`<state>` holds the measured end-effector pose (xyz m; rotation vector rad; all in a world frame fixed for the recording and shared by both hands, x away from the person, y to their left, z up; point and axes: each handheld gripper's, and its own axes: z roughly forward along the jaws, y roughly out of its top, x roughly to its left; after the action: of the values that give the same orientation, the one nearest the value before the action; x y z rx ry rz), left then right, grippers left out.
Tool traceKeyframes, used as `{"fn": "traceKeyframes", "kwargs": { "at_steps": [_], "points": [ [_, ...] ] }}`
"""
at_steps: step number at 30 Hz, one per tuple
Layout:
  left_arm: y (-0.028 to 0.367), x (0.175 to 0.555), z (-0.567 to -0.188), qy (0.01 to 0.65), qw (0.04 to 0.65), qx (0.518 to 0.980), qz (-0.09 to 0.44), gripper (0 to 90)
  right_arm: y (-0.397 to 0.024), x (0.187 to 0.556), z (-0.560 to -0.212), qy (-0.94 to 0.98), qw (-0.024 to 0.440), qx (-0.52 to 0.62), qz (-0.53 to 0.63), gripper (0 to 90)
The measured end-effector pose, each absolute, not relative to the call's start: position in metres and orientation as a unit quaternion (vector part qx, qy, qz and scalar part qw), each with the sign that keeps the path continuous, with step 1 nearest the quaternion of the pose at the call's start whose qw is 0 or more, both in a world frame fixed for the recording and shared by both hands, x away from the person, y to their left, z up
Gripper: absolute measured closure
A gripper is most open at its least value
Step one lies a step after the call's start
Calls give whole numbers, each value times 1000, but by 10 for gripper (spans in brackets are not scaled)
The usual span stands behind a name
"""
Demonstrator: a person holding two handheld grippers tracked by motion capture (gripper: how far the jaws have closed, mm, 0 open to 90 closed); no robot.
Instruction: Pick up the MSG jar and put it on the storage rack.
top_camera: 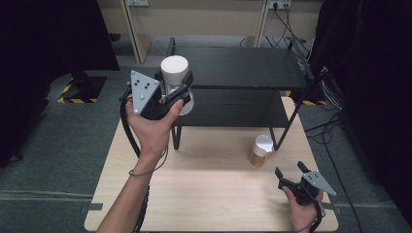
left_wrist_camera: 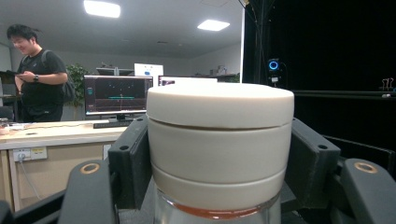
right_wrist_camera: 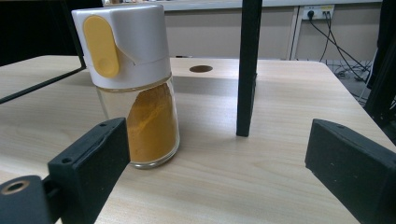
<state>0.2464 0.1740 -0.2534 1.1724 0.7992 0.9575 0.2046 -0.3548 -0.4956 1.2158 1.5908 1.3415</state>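
tool: open | spice jar: upright, table

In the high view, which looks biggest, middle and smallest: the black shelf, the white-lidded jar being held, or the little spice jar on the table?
1. Black shelf, biggest.
2. White-lidded jar in the left gripper; lifted nearer the camera, so it may look bigger.
3. Spice jar, smallest.

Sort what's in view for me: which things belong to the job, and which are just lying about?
In the job:
- white-capped jar, clamped in the left gripper, held up beside the shelf
- spice jar, standing on the table ahead of the open right gripper

Lying about:
- monitor and desk behind
- cables on the floor
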Motion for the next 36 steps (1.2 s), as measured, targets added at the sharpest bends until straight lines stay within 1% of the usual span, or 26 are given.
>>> {"fn": "traceKeyframes", "kwargs": {
  "at_steps": [36],
  "points": [
    [164, 273, -217, 367, 643, 519, 427, 337, -355, 205, -495, 620, 358, 467, 518, 67]
  ]
}}
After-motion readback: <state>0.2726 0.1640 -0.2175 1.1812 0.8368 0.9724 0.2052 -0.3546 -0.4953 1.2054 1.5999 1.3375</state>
